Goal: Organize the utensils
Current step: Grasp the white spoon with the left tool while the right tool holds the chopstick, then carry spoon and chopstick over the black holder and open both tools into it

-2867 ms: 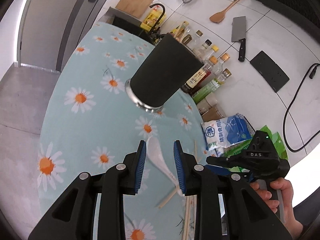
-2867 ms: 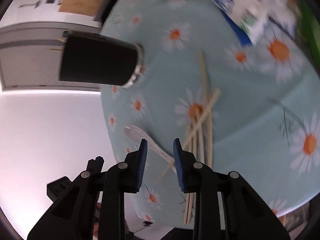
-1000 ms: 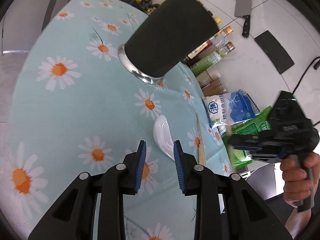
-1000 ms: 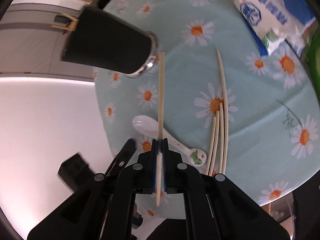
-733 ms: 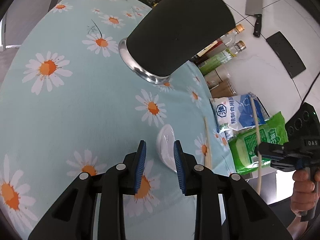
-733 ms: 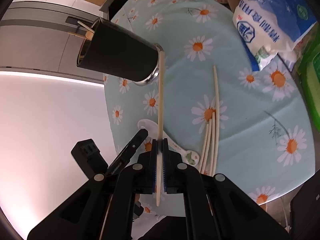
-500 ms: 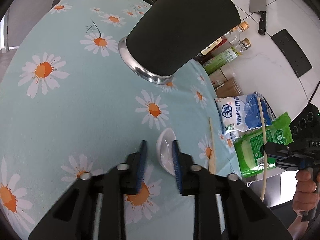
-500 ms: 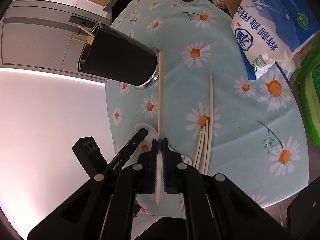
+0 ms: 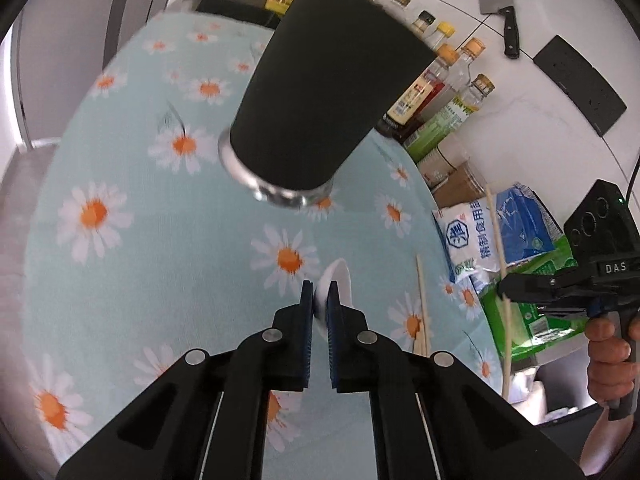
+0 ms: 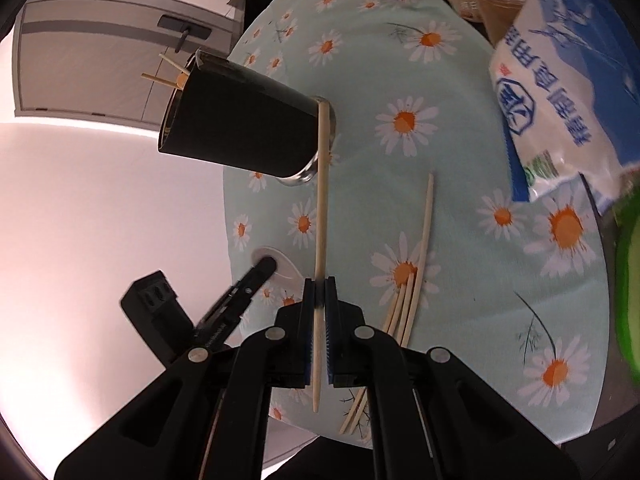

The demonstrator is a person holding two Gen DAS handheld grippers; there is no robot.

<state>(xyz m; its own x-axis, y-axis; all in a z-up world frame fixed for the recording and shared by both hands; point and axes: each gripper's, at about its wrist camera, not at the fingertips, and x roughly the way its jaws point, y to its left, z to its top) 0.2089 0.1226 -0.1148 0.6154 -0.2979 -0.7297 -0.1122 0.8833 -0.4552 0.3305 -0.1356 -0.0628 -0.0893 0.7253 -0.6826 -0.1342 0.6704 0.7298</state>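
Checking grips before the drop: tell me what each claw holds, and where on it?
Left claw is shut on the white spoon at its bowl rim. Right claw pinches one chopstick toward its lower end.

Left gripper (image 9: 319, 306) low over desk, jaws clamped on white spoon (image 9: 338, 286). Right gripper (image 10: 319, 294) raised, jaws pinching single chopstick (image 10: 321, 216), bare hand (image 9: 610, 354) on handle.

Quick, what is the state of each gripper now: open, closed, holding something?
Left gripper: closed on the white spoon.
Right gripper: closed on one wooden chopstick.
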